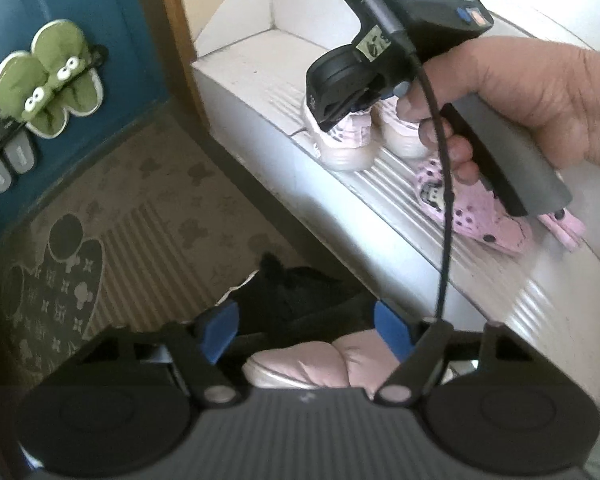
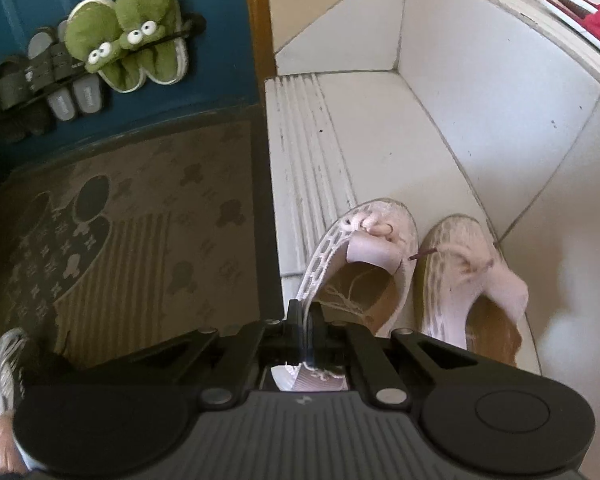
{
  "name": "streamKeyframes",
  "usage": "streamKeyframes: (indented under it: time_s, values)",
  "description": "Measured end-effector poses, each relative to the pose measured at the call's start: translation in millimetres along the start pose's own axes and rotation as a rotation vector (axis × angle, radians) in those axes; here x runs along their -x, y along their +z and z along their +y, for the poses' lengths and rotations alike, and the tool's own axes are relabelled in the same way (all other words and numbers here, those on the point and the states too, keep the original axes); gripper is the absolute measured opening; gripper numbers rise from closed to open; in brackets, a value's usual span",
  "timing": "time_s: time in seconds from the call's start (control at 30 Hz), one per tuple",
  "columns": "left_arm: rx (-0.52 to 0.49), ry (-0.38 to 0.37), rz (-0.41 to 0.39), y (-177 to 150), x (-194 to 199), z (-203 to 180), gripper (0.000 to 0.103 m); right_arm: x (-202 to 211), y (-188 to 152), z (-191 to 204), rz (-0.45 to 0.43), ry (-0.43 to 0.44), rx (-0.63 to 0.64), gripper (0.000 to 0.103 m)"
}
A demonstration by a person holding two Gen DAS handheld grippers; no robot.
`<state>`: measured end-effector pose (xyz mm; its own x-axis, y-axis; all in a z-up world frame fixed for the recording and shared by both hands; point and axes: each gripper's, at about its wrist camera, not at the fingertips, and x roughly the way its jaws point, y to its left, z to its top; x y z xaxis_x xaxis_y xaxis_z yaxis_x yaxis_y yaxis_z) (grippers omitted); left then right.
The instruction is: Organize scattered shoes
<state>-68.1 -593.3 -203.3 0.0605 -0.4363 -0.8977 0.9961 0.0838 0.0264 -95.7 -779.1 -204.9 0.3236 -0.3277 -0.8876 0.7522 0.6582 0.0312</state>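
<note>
A pair of pale pink lace slip-on shoes stands on the white tiled step (image 2: pixel 380 128). My right gripper (image 2: pixel 304 320) is shut on the side rim of the left shoe (image 2: pixel 360 248); its mate (image 2: pixel 468 272) sits just to the right. From the left wrist view the right gripper (image 1: pixel 336 114) pinches that shoe (image 1: pixel 340 148), with a person's hand (image 1: pixel 520 92) on its handle. My left gripper (image 1: pixel 306 332) hangs low over the mat, its blue pads (image 1: pixel 220 332) against the sides of a pink padded shoe (image 1: pixel 308 364). A black shoe (image 1: pixel 296 292) lies just beyond it.
Pink clogs with dark dots (image 1: pixel 484 216) lie further right on the step. Green frog slippers (image 2: pixel 128 36) and grey slides (image 2: pixel 72 96) hang on a rack on the blue door. A patterned doormat (image 2: pixel 140 220) covers the floor. A person's sneakered foot (image 2: pixel 4 364) is at lower left.
</note>
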Motion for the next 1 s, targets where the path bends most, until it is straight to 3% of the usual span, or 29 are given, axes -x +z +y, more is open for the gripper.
streamKeyframes:
  time_s: [0.47,0.57,0.63,0.67,0.77,1.0]
  values:
    - [-0.072,-0.048,-0.008,-9.9,12.2,-17.5,0.074,28.5,-53.3,-16.0,0.067,0.036,0.080,0.002]
    - [-0.076,-0.035,-0.003,-10.9,10.2,-18.6,0.086,27.8,-52.8,-17.7,0.056,0.037,0.040,0.003]
    - [-0.073,-0.025,-0.018,-10.9,11.1,-20.2,0.101,31.0,-48.1,-20.5,0.045,0.046,0.001,0.008]
    - [-0.071,-0.016,-0.032,-10.7,12.1,-21.0,0.103,33.2,-47.2,-20.9,0.033,0.044,-0.001,0.013]
    - [-0.056,-0.011,-0.047,-8.1,11.3,-19.4,0.103,38.1,-44.4,-24.7,0.000,0.043,-0.030,0.027]
    - [-0.044,-0.012,-0.026,-4.3,3.2,-17.3,0.103,23.6,-36.0,-29.8,0.024,0.050,-0.117,0.027]
